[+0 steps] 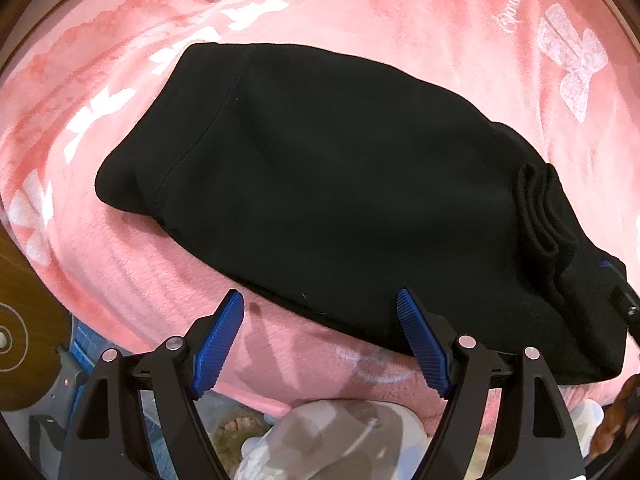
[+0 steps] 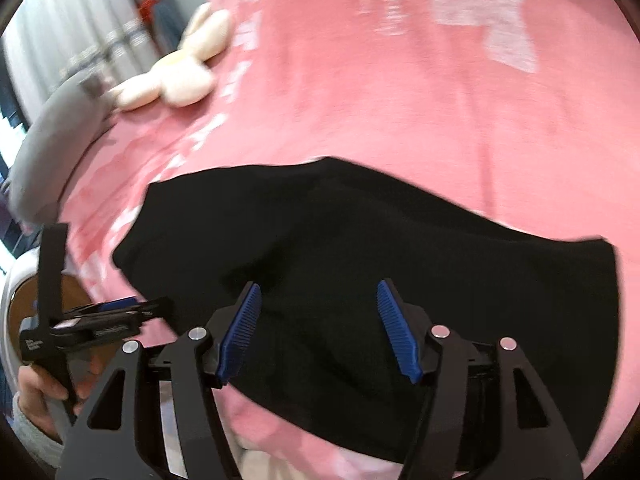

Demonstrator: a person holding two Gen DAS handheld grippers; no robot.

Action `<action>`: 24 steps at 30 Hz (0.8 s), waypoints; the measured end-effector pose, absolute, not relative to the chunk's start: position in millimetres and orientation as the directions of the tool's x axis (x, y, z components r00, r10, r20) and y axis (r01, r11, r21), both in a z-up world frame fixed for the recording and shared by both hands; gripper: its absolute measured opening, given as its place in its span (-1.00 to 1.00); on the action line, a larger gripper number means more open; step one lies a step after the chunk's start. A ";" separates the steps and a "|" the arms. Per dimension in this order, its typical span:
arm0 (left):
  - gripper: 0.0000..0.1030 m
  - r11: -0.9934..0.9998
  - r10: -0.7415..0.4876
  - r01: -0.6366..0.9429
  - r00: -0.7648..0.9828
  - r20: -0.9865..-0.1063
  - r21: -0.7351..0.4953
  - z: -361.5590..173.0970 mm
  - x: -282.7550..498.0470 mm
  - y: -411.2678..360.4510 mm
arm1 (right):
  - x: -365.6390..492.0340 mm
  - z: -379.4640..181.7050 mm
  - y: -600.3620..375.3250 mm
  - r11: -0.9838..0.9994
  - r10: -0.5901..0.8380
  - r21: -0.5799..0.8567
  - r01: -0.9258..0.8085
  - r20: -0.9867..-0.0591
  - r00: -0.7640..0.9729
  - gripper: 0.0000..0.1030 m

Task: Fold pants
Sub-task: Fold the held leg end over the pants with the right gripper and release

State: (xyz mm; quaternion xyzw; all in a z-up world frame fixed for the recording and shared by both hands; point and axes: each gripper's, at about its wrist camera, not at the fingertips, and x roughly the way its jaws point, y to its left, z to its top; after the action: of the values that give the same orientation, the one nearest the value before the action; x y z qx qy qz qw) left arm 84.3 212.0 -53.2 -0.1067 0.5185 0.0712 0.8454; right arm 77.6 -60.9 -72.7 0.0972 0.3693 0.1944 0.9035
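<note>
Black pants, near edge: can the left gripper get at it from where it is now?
Probably yes. The left gripper is open just above the near edge of the black pants, and only bare pink blanket lies beside it.

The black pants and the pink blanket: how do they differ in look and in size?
The black pants are plain and dark; the pink blanket carries white printed marks. The pants lie as a compact folded bundle, while the blanket spreads wide under them, well beyond their edges. Both look soft.

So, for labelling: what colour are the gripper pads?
Blue, ribbed pads; clearest in the left wrist view.
</note>
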 end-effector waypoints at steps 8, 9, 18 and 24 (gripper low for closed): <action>0.48 0.969 0.121 -0.246 0.493 -0.861 -0.005 -30.8 96.6 219.2 | 65.9 -84.8 -135.4 0.947 0.284 0.304 -0.104 -0.642 0.712 0.17; 0.48 0.965 0.165 -0.259 0.516 -0.840 0.031 -20.5 99.1 221.0 | 64.5 -86.1 -141.7 0.947 0.278 0.308 -0.091 -0.642 0.715 0.17; 0.48 0.931 0.358 -0.310 0.656 -0.664 0.194 54.0 105.0 209.8 | 50.3 -87.3 -177.0 0.963 0.203 0.267 -0.037 -0.628 0.751 0.19; 0.55 0.934 0.356 -0.293 0.697 -0.622 0.207 79.2 99.7 191.2 | 38.1 -91.5 -210.4 0.967 0.143 0.252 0.026 -0.629 0.764 0.26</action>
State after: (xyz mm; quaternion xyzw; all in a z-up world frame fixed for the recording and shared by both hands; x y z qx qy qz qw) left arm 99.7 191.2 79.2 0.0460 0.3471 0.1764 0.9199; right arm 38.1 -210.4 -91.5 0.1236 0.3417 0.0317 0.9311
